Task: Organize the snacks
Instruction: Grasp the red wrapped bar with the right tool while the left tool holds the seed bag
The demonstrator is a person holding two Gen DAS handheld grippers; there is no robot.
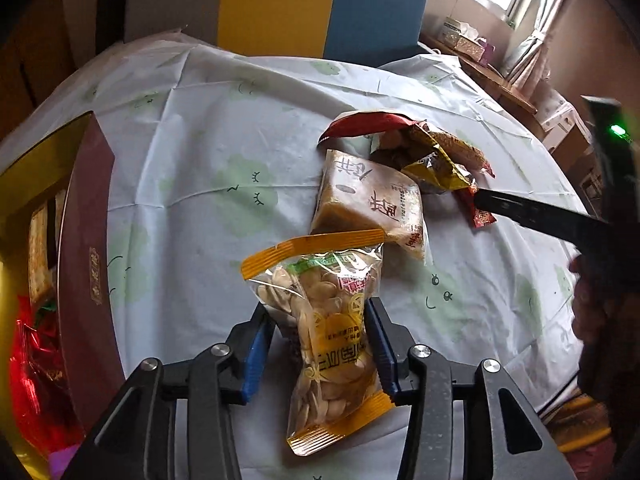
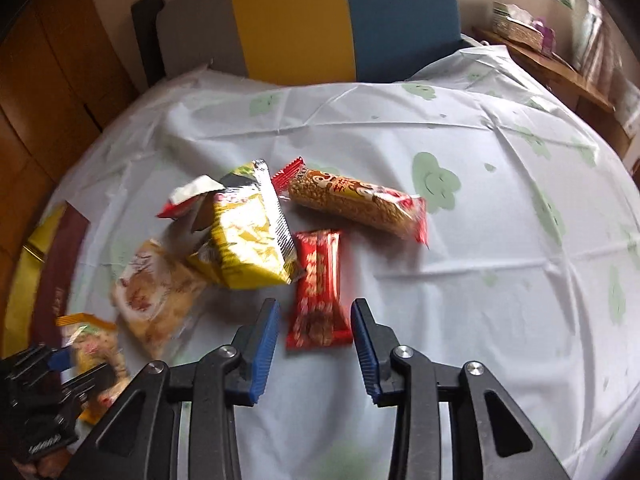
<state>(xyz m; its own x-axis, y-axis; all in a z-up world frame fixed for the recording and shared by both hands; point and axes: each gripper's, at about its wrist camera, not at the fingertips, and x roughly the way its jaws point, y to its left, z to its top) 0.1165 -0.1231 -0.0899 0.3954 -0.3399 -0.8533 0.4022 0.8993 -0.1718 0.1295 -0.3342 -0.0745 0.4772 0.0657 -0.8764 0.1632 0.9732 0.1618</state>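
The left gripper (image 1: 320, 344) pinches a seed packet (image 1: 332, 340) between its fingers; the right gripper (image 2: 316, 344) hangs spread, a red wrapper (image 2: 319, 292) lying between its fingertips

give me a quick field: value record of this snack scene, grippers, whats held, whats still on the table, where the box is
left gripper: shut on the seed packet, lifted off the tablecloth
right gripper: open, fingers either side of the red bar, which lies flat
loose snacks: yellow bag, long grain bar, pastry pack, small red-and-white packet
box: maroon with gold interior, at the left table edge, already holding some snacks
behind table: yellow and blue chair back
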